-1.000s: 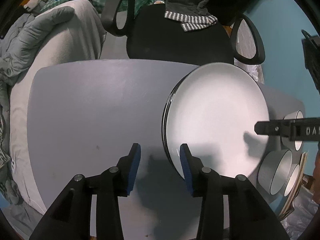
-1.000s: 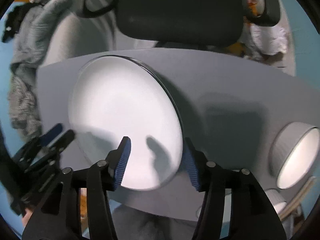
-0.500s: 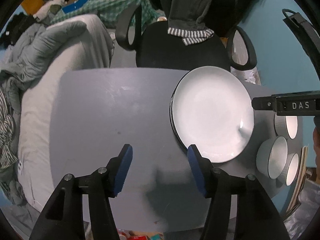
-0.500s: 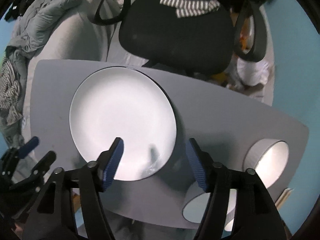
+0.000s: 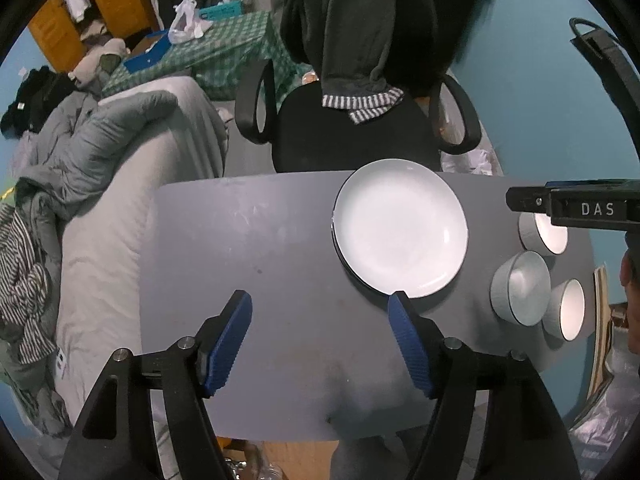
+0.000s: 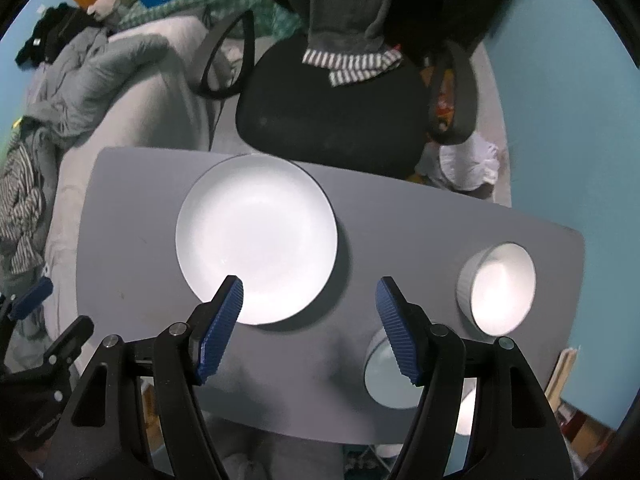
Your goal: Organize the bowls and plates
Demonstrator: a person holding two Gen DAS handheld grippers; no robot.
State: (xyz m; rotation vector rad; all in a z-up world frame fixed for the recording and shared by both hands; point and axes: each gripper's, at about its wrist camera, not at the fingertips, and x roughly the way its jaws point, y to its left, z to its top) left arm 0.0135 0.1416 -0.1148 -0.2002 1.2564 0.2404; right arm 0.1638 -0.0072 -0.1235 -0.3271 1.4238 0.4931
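A stack of white plates (image 5: 400,228) lies on the grey table (image 5: 248,248), right of its middle; it also shows in the right wrist view (image 6: 256,236). Three grey bowls with white insides stand at the table's right end: one far (image 5: 544,232), one middle (image 5: 520,288), one near (image 5: 566,308). The right wrist view shows the far bowl (image 6: 498,288) and a nearer bowl (image 6: 384,380) partly behind a finger. My left gripper (image 5: 320,340) is open and empty, high above the table's front. My right gripper (image 6: 310,328) is open and empty, high above the table between plates and bowls.
A black office chair (image 5: 360,120) with a dark garment over its back stands behind the table. A bed with grey bedding (image 5: 100,168) lies to the left. A blue wall (image 5: 540,100) is at the right. The right gripper's side (image 5: 580,208) crosses the left view.
Both grippers have risen well away from the plate stack and opened wider. The table and all three bowls now show in full.
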